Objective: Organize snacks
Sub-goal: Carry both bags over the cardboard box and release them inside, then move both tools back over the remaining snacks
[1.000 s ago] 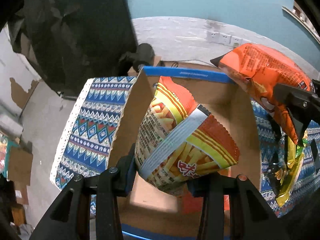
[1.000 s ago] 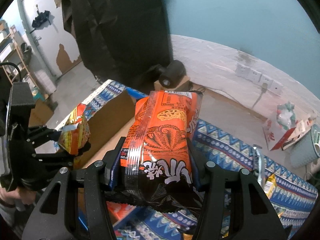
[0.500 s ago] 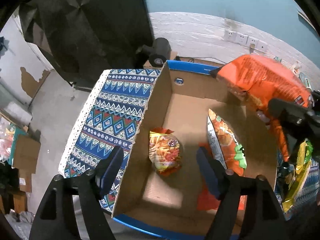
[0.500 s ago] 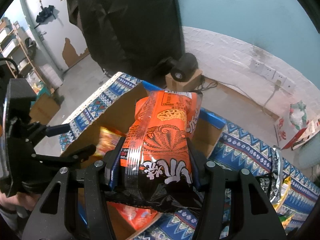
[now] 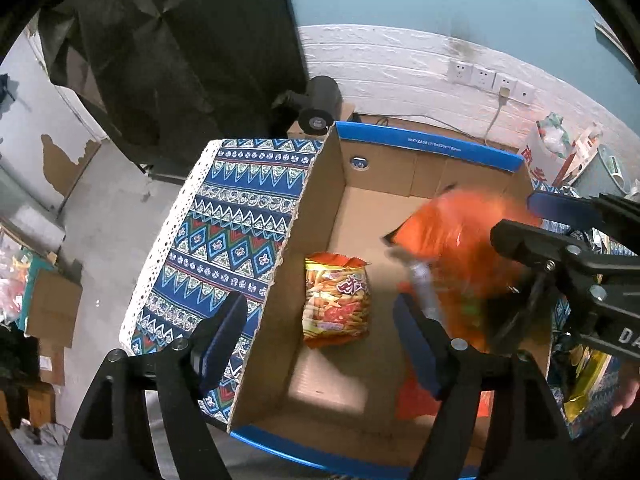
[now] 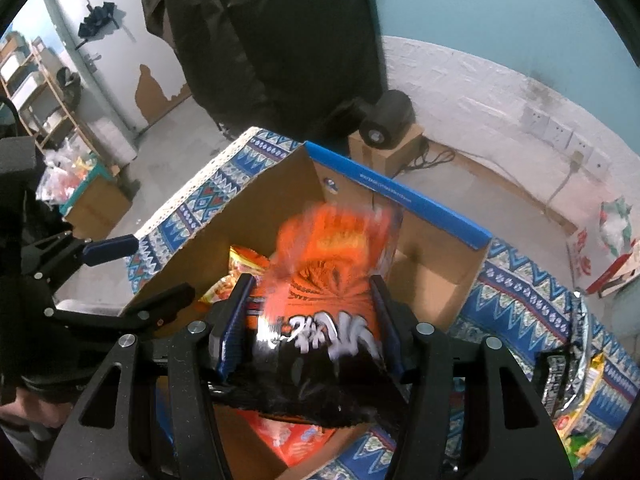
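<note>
A cardboard box with blue rims (image 5: pixel 424 146) (image 6: pixel 400 196) stands on a patterned blue cloth. A yellow-red fries bag (image 5: pixel 336 300) lies on the box floor. My left gripper (image 5: pixel 320 328) is open and empty above the box's left wall. My right gripper (image 6: pixel 308 320) has its jaws spread apart, and the orange-black snack bag (image 6: pixel 320 280) (image 5: pixel 460 248) between them is motion-blurred, dropping into the box. Other orange packets (image 6: pixel 288 436) lie at the box bottom.
The patterned tablecloth (image 5: pixel 224 240) covers the table left of the box. Loose snack packets (image 6: pixel 572 380) lie on the cloth to the right. A black round device on a small box (image 6: pixel 384 120) stands behind. Wall sockets (image 5: pixel 488 78) are on the white wall.
My left gripper opened and dropped the fries bag into the box. My right gripper moved over the box and opened, and the orange bag is falling.
</note>
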`<state>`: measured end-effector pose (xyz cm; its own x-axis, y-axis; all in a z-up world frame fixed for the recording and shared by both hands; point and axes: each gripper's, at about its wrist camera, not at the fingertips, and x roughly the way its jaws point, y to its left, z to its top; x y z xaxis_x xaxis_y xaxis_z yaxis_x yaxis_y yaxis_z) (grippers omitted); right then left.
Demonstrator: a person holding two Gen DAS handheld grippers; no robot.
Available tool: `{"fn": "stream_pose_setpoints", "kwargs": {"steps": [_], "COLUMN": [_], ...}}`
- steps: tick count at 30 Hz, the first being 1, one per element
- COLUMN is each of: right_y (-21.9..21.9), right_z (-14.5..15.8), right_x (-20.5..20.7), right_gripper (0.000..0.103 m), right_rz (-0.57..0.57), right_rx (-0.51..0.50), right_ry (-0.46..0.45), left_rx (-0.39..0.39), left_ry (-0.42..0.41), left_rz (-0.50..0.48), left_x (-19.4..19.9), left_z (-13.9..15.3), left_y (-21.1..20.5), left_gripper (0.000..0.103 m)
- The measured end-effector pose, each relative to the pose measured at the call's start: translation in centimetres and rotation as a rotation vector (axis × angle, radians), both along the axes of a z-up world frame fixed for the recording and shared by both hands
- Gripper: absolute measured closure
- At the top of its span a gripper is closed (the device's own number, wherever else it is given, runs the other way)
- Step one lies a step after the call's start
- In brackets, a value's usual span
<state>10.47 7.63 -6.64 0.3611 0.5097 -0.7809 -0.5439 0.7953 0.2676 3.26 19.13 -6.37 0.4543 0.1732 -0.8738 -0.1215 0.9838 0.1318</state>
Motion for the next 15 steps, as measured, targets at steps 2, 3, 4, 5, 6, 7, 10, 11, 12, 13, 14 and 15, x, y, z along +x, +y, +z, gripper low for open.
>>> {"fn": "stream_pose_setpoints", "kwargs": {"steps": [2,3,4,5,6,7,10,11,12,13,14,15], "right_y": [-0.3,-0.5,-0.7,-0.8,-1.0,-1.3,-2.6,-2.9,-3.4,-4.0,-4.5,-4.9], "right_z": [0.2,0.4,0.7,0.9,1.1,1.2,1.7,1.8,1.8,1.9,1.9,2.0], "right_x": [0.0,-0.1,-0.2,-0.3,-0.3,-0.4,-0.8,-0.9,-1.0,-1.2,-1.2,-1.2], "right_gripper": [0.031,0.029,0.027,0.027,0.027,0.027,0.023,0.023,0.023,0.023,0.023,0.023], "right_rz": [-0.009,-0.016,-0.024,-0.028,-0.031,-0.036,-0.064,-0.074,-0.082,-0.093,-0.101,-0.109], "right_rx": [0.014,0.017,0.018,0.016,0.014,0.012,0.004,-0.002,-0.008,-0.016,-0.021,-0.025], "right_ry": [0.009,0.005,-0.003,-0.008,-0.012,-0.015,-0.021,-0.022,-0.023,-0.023,-0.021,-0.019], "left_rx": [-0.006,-0.009,-0.015,-0.02,-0.024,-0.025,-0.024,-0.024,-0.024,-0.025,-0.026,-0.026], "left_ry": [-0.002,0.0,0.0,-0.001,-0.003,-0.003,-0.001,0.0,0.001,0.001,0.002,0.001], "left_rz": [0.0,0.0,-0.004,-0.007,-0.013,-0.016,-0.038,-0.045,-0.054,-0.062,-0.07,-0.079], "left_x": [0.0,0.0,0.1,0.1,0.2,0.2,0.1,0.1,0.0,0.0,-0.1,-0.1], "left_z": [0.1,0.2,0.2,0.3,0.4,0.5,0.6,0.6,0.6,0.7,0.7,0.8], "left_y": [-0.1,-0.3,-0.4,-0.5,-0.8,-1.0,-1.9,-2.3,-2.6,-3.0,-3.4,-3.8], "left_gripper": [0.026,0.026,0.026,0.026,0.026,0.026,0.026,0.026,0.026,0.026,0.026,0.026]}}
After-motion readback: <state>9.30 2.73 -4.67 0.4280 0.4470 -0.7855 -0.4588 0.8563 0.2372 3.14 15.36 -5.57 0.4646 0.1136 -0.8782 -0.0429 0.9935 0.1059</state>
